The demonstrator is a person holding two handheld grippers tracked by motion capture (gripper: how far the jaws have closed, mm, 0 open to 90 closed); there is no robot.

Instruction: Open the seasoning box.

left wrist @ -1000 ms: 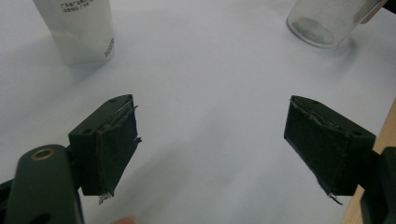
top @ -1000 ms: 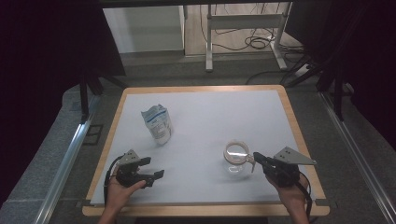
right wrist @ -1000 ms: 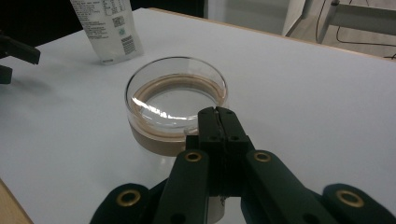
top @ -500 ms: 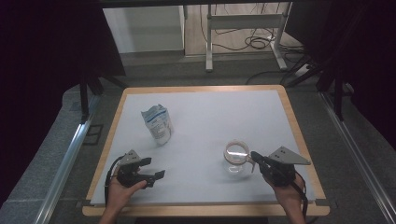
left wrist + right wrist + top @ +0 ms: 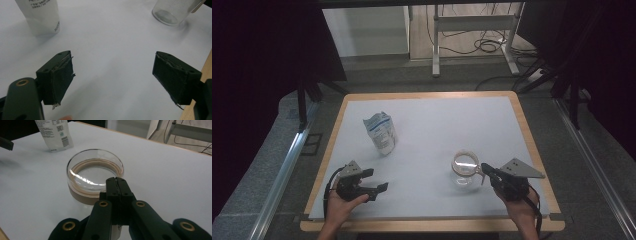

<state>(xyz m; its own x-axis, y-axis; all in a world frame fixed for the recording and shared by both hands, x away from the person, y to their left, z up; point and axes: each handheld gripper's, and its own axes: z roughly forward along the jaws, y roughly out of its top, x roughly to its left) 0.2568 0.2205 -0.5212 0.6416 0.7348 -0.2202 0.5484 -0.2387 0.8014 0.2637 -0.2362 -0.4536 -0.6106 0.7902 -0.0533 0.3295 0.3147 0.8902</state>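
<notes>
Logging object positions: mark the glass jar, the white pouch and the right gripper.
glass jar (image 5: 464,169), high view, side wall.
white pouch (image 5: 381,131), high view, front face.
right gripper (image 5: 116,183), right gripper view, closed jaw tips.

The left hand-held gripper (image 5: 379,181) is resting low at the near left of the bench (image 5: 432,220), held by the person's left hand (image 5: 343,202), whose forearm is coming in from the bottom edge. Its jaws are standing wide apart with nothing between the pads (image 5: 61,81). The right hand-held gripper (image 5: 484,168) is sitting at the near right in the right hand (image 5: 521,206), pointing left. Its jaws are pressed together, pad against pad, the grey three-cornered plate lying on top.
</notes>
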